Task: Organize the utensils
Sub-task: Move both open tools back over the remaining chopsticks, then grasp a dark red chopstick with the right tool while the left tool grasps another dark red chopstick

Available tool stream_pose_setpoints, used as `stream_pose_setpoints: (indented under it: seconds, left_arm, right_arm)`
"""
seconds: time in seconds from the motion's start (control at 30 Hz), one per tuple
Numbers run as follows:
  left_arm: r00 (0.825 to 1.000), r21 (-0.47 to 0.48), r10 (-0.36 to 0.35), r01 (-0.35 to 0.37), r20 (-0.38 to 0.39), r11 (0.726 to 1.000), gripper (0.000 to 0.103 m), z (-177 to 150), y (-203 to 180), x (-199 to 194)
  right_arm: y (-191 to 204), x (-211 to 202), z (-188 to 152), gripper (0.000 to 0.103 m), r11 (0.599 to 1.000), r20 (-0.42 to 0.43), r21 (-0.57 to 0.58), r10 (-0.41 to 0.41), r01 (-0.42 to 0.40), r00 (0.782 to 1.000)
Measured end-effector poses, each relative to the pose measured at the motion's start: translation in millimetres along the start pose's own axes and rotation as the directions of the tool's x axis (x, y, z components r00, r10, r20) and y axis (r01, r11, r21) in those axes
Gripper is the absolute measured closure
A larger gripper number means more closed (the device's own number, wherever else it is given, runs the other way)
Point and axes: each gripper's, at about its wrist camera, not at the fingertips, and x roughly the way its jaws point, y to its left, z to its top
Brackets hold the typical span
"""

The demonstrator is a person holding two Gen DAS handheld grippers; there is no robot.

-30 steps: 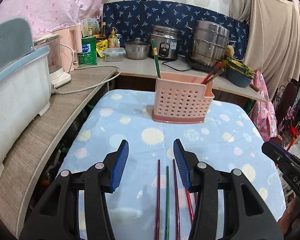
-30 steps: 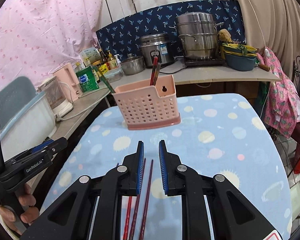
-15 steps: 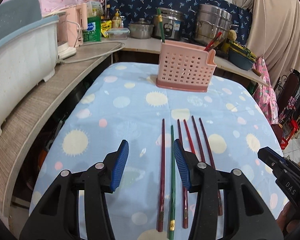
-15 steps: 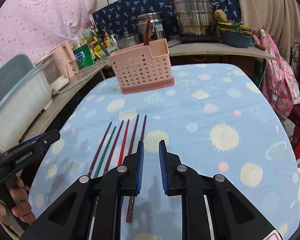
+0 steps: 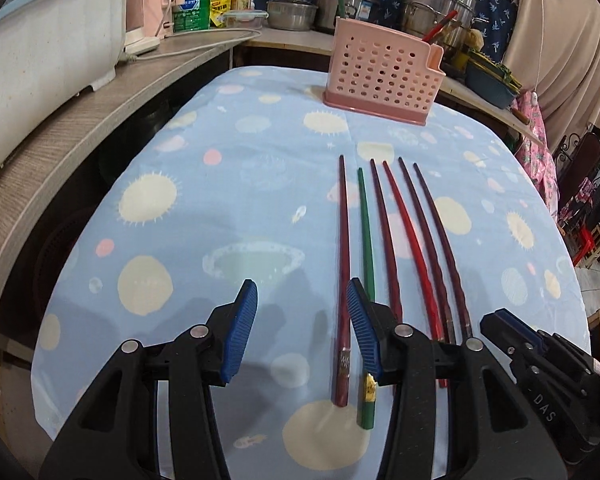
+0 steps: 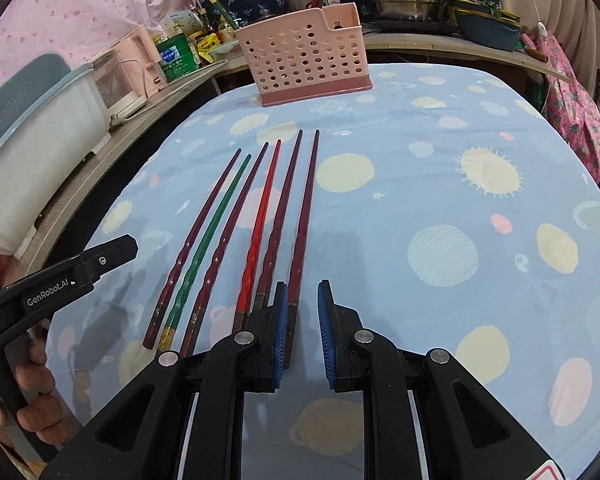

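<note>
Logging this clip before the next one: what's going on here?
A person holds two handheld grippers over six chopsticks laid side by side on a blue tablecloth. The left gripper and right gripper are both open and empty. The pink utensil basket at the far end already holds a few chopsticks. The green chopstick lies second from the left.

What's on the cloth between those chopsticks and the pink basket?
Nothing: in both views, only bare spotted blue tablecloth separates the six chopsticks from the pink perforated basket.

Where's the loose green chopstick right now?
The green chopstick lies flat on the blue tablecloth, second from the left in the row of six, between two dark red chopsticks. In the left wrist view its butt end passes under the left gripper.
</note>
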Motion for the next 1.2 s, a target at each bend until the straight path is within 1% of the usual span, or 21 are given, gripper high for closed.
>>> stream_pose_setpoints:
  seconds: [0.13, 0.47, 0.7, 1.0, 1.2]
  left_arm:
    - [1.000, 0.003, -0.010, 0.010, -0.010, 1.000, 0.059, -5.5, 0.4, -0.7]
    - [0.999, 0.014, -0.022, 0.022, -0.031, 1.000, 0.059, -17.9, 0.9, -0.3]
    - [0.998, 0.033, -0.029, 0.031, -0.047, 0.999, 0.058, -26.1, -2.9, -2.0]
    - [0.997, 0.051, -0.013, 0.017, -0.076, 0.999, 0.059, -32.7, -5.8, 1.8]
    - [0.996, 0.057, 0.001, 0.004, -0.092, 0.998, 0.059, -32.5, -8.5, 7.0]
  right_arm:
    - [3.7, 3.0, -3.3, 0.087, 1.000, -0.012, -0.005, 0.004, -0.004, 1.000]
    - [8.7, 11.3, -9.1, 0.087, 0.999, -0.024, -0.025, -0.023, 0.023, 0.999]
    - [9.4, 10.7, -11.8, 0.095, 0.997, -0.012, -0.051, -0.058, 0.058, 0.998]
    - [1.9, 5.7, -16.5, 0.096, 0.996, -0.001, -0.045, -0.071, 0.070, 0.998]
    - [-3.2, 4.4, -17.5, 0.096, 0.997, 0.008, -0.038, -0.062, 0.062, 0.998]
